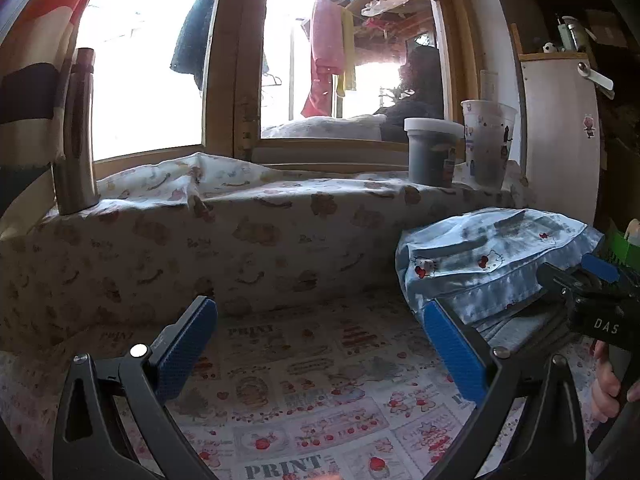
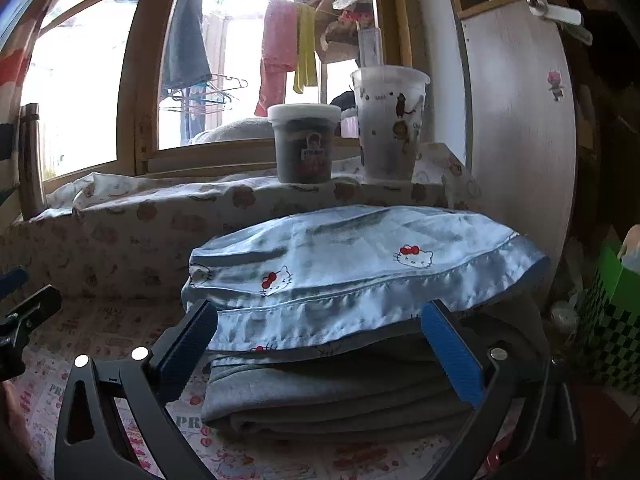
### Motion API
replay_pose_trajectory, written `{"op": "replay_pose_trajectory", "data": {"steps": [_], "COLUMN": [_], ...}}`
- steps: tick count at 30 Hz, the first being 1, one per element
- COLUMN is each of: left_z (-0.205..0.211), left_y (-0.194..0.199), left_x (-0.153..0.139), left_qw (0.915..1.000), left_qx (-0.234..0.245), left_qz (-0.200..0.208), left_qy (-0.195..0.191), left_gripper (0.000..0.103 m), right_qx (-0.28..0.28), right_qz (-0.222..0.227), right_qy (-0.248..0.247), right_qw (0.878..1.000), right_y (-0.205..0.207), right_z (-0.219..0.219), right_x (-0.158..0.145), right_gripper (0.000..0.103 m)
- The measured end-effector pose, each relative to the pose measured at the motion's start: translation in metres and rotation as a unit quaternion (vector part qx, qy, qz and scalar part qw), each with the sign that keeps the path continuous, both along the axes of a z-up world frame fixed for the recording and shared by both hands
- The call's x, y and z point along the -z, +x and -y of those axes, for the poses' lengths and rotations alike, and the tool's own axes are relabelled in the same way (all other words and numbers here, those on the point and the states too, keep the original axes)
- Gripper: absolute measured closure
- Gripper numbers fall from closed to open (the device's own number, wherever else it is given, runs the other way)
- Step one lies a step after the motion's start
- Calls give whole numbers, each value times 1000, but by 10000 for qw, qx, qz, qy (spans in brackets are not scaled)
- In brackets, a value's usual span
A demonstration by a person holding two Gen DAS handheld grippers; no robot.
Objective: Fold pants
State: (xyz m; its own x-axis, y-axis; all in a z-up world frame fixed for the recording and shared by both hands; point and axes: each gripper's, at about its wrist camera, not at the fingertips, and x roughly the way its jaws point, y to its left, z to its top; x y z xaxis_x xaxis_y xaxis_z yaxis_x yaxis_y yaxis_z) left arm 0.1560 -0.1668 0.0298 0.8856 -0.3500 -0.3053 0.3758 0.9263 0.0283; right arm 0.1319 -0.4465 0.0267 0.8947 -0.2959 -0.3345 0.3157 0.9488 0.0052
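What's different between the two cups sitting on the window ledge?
The dark tub is short, squat and opaque, closed with a flat pale lid. The tall cup is whitish and see-through, printed with small cartoon figures, and has a wide straw standing out of its top. The tub stands to the left of the cup. Both stand upright on the cloth-covered ledge by the window, behind the folded clothes.

Grey folded garment [image 2: 320, 396]: far part hidden under blue cat-print cloth [image 2: 340, 272]. Left wrist view: right gripper [image 1: 592, 280] cut off by right edge, jaws not readable. Tub label [image 2: 310, 156] too blurred to read. Flask [image 2: 30, 160] partly cut off at left edge.
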Motion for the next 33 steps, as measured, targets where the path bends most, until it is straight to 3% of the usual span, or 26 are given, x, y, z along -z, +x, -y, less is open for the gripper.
{"op": "replay_pose_trajectory", "data": {"steps": [8, 19, 33], "left_z": [1, -1, -3], "left_y": [-1, -3, -2], "left_x": [0, -1, -1], "left_qw": [10000, 10000, 10000], "left_qx": [52, 20, -3], "left_qz": [-38, -9, -35], "left_qy": [33, 32, 38], "left_gripper": [0, 0, 0], "right_qx": [79, -31, -15], "right_qz": [-83, 35, 73], "right_qy": [405, -98, -152], "right_qw": [9991, 9999, 9999], "right_y": [3, -1, -2], "right_z": [16, -5, -8], "right_x": [3, -1, -2], "right_gripper": [1, 1, 1]}}
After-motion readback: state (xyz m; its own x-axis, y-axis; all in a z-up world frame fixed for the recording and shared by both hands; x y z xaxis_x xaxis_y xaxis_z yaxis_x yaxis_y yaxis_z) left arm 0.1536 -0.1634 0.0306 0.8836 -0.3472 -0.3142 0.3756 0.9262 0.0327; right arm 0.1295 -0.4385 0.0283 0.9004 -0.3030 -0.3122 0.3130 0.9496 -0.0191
